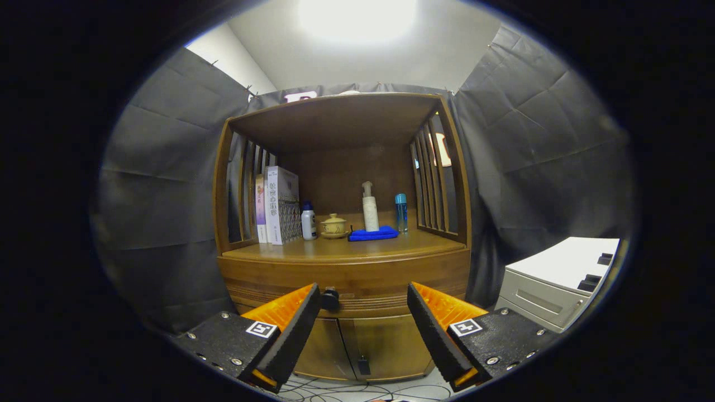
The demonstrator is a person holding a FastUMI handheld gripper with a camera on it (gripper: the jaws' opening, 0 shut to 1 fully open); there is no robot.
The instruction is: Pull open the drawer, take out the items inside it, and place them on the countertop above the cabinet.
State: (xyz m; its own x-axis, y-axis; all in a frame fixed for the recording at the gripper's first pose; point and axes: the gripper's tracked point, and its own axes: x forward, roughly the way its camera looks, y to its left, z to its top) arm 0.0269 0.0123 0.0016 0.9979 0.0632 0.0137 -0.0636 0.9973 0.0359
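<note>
Just ahead, your gripper (363, 304) hangs with its fingers spread wide and nothing between them, level with the shut drawer (346, 276) of the wooden cabinet (343, 312). The drawer's dark knob (330, 299) sits right beside the left fingertip. Above the drawer's front edge, bare countertop (335, 248) runs back to books (276, 205), bottles, a small pot (334, 226) and a blue cloth (373, 234).

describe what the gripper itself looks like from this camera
The gripper has two wedge-shaped fingers tapering forward. Each sits on a flat, dark, grainy-textured mounting block fixed with silver screws, and each block carries a small square black-and-white marker tag. No cables are visible on it.
</note>
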